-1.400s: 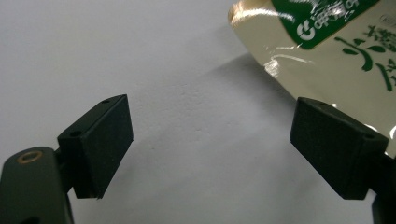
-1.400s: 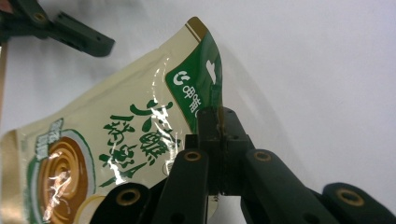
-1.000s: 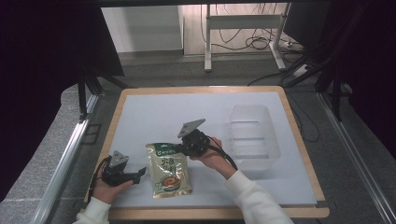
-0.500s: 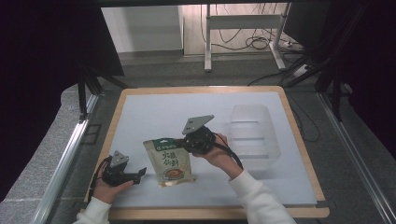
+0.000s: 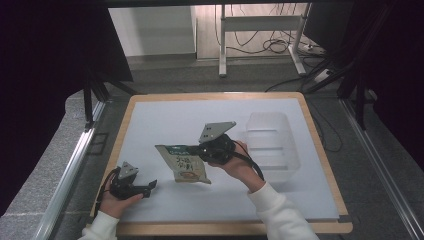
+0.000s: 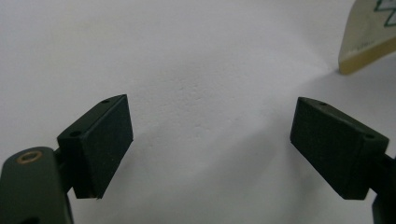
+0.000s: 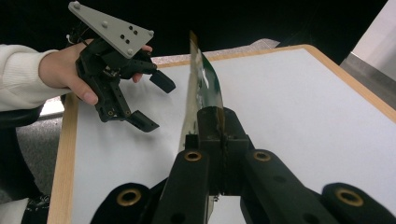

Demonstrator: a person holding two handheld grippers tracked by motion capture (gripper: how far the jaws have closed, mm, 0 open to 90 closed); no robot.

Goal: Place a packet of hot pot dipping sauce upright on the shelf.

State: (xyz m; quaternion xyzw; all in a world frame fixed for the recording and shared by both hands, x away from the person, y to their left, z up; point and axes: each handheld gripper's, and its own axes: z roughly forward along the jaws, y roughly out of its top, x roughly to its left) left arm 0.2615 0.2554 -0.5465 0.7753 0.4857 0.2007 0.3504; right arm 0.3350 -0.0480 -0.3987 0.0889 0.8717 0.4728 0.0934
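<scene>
From above, the pouch [image 5: 184, 163] is held off the table [image 5: 150, 125] by the right gripper [image 5: 202, 148], beside an empty bin [image 5: 272, 145]. The left gripper [image 6: 210, 144] is seen wide open and empty. In the right gripper view, jaws are clamped on the pouch's edge; placement likely remains.

White table [image 5: 165, 120] with wooden rim carries clear container [image 5: 272, 145]

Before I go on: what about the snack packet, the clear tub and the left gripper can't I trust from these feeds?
- Snack packet: high view, print too small; right gripper view, edge-on.
- Clear tub: high view, contents unclear through the cloudy walls.
- Packet corner: left gripper view, cut off by the frame edge.
</scene>
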